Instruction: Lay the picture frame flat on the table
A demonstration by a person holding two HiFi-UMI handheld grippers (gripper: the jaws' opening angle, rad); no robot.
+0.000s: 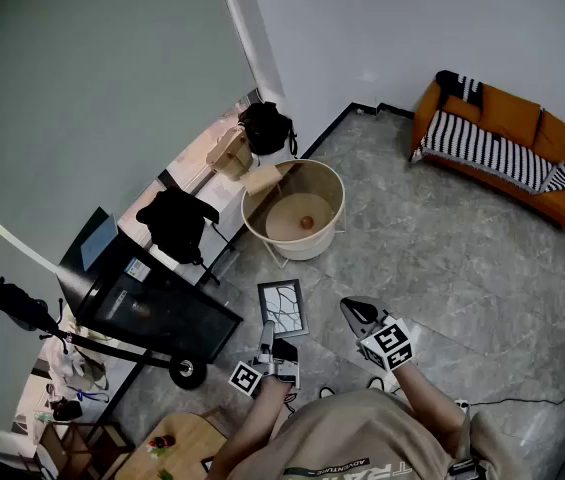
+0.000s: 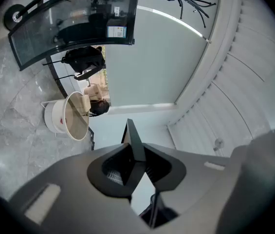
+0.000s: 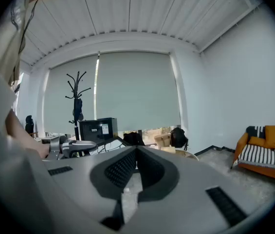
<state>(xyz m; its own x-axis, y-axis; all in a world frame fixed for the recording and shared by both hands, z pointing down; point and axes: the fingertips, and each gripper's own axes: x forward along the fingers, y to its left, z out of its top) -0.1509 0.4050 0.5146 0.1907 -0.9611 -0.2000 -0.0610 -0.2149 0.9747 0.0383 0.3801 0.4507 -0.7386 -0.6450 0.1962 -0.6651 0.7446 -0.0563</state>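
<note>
left hand-held gripper (image 1: 268, 334) pinched frame (image 1: 283, 307) by its lower edge, likely for carrying; right hand-held gripper (image 1: 350, 308) was pressed together, empty.

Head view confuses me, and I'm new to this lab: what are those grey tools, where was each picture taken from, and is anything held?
There is no robot here: a person holds a hand tool with two jaws in each hand. The head view comes from a camera on the person's head, looking steeply down. The other two views come from cameras riding on each tool, looking along its jaws. The left gripper has its jaws closed on one edge of the picture frame; its own view shows the frame edge-on as a thin dark strip. The right gripper has its jaws together with nothing between them. Around stand a round white tub, a dark glass desk and an orange sofa.
</note>
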